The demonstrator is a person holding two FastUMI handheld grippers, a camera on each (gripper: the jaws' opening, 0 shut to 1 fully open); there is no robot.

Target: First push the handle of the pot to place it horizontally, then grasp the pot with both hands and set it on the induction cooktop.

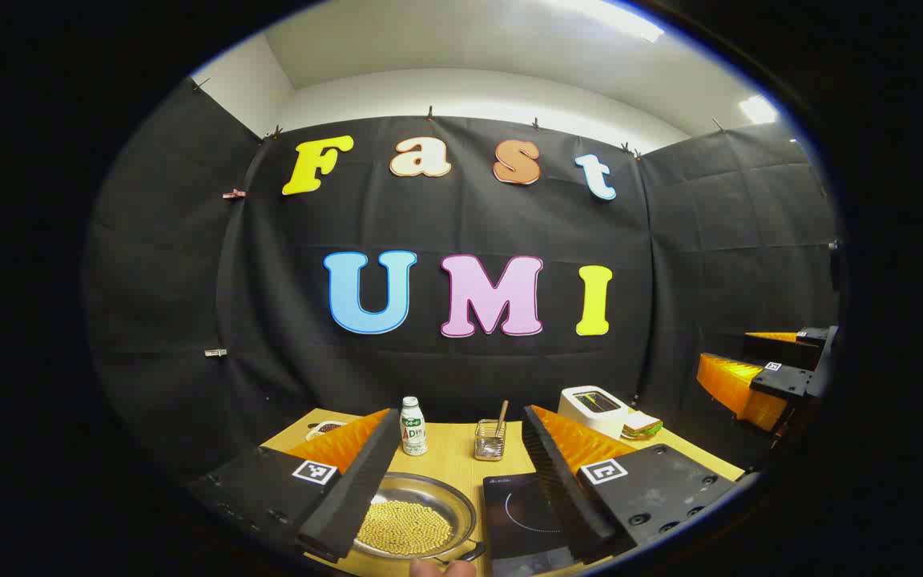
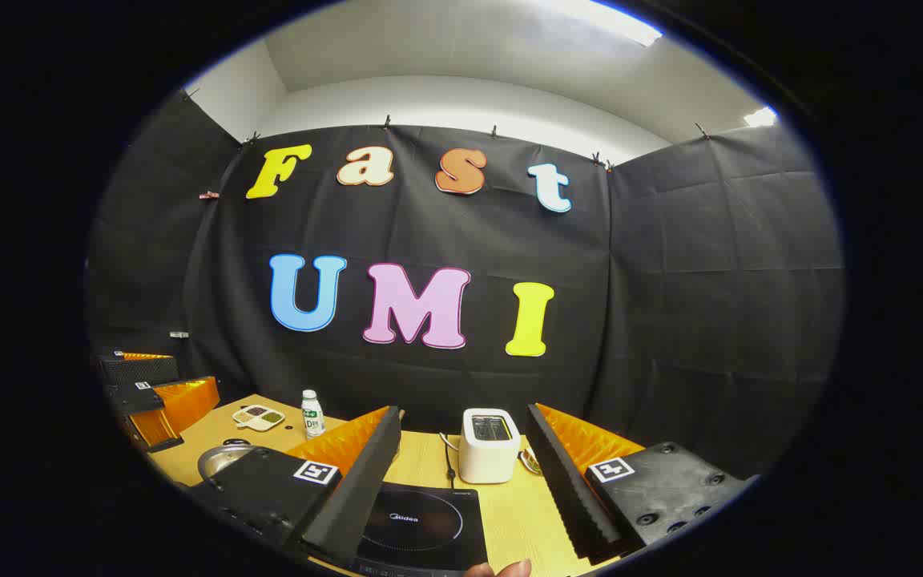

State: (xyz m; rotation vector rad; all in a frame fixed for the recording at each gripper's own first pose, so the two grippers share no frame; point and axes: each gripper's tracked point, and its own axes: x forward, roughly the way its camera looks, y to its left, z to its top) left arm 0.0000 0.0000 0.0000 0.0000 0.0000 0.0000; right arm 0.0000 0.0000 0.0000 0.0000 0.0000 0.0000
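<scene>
A fingertip [image 1: 437, 567] pokes in at the very bottom of the left gripper view, close to the camera, just by the pot's handle [image 1: 469, 552]. Above it the left gripper [image 1: 449, 481] has its two fingers spread wide. They hold nothing and touch nothing. The pot [image 1: 413, 517] sits on the table [image 1: 449, 457] between them, shiny and low, with lots of little yellow beans [image 1: 404, 527] inside. The cooktop [image 1: 525, 513] lies flat just beside the pot, on its right.

The right gripper [image 2: 453, 489] is wide open too, holding nothing. It looks down over the cooktop, and the pot's rim peeks out at the left behind one finger.

What could go wrong? I think the beans could spill. The pot is low, so a hard push on the short handle could bump it and shake beans out. The pot could also slide into the cooktop instead of turning. When both grippers lift it, a tilt could pour the beans out.

A bottle [image 1: 413, 426], a wire cup [image 1: 489, 441], and a toaster [image 1: 594, 409] stand farther back, well apart from the pot.
</scene>
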